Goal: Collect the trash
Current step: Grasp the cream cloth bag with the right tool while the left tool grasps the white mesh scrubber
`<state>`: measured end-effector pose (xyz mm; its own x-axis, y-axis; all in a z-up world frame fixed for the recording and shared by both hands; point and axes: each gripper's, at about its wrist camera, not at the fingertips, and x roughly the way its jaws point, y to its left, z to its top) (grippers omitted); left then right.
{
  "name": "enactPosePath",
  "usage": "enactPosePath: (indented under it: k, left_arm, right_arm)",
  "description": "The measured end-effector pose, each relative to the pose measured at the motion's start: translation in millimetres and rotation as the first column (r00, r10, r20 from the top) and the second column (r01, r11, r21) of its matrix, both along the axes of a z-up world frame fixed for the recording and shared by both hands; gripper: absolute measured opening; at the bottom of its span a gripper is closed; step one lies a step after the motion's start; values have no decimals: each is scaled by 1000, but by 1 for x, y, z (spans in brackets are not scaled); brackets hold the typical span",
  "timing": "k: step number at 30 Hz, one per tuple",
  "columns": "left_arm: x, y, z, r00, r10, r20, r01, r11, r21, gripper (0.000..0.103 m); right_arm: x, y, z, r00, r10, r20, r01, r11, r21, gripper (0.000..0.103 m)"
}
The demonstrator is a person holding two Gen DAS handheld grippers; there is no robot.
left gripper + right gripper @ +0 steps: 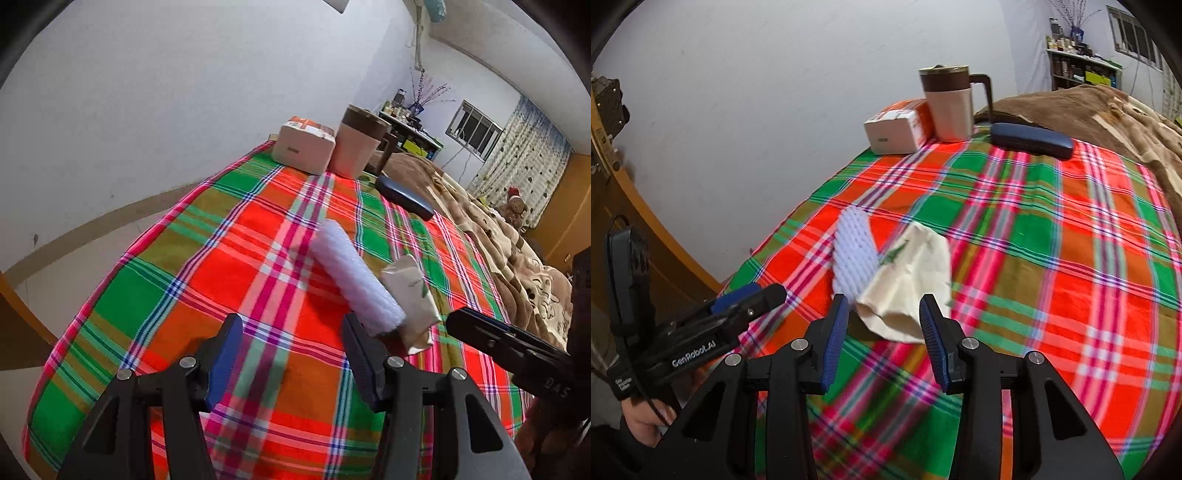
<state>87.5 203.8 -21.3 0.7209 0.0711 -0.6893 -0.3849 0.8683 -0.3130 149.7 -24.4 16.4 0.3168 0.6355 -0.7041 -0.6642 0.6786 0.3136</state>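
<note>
A white foam net sleeve (354, 280) lies on the plaid cloth, with a crumpled cream wrapper (412, 299) touching its right side. Both also show in the right wrist view, the sleeve (853, 254) to the left of the wrapper (908, 284). My left gripper (291, 332) is open and empty, just left of the sleeve's near end. My right gripper (884, 314) is open, its fingers either side of the wrapper's near end, not closed on it. The right gripper (480, 328) shows at the right of the left wrist view. The left gripper (753, 295) shows at the left of the right wrist view.
At the far end of the plaid cloth (1052, 236) stand a white and orange box (897, 127), a beige lidded mug (949, 103) and a dark blue case (1030, 140). A brown blanket (517, 251) lies to the right. A wall runs along the left.
</note>
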Motion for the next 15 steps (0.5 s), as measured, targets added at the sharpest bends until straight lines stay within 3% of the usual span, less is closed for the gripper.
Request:
enactPosePath:
  k: [3, 7, 15]
  left_arm:
    - [2, 3, -2, 1000, 1, -1, -1, 1000, -6, 56]
    - [8, 3, -3, 1000, -7, 1, 8, 1000, -18, 56]
    - [33, -13, 1, 998, -51, 20, 52, 997, -58, 56]
  right_arm:
    - [4, 8, -4, 1000, 11, -14, -11, 1000, -1, 36]
    - [8, 13, -9, 1000, 14, -28, -14, 1000, -13, 13]
    - [12, -16, 3, 999, -50, 13, 50, 999, 4, 9]
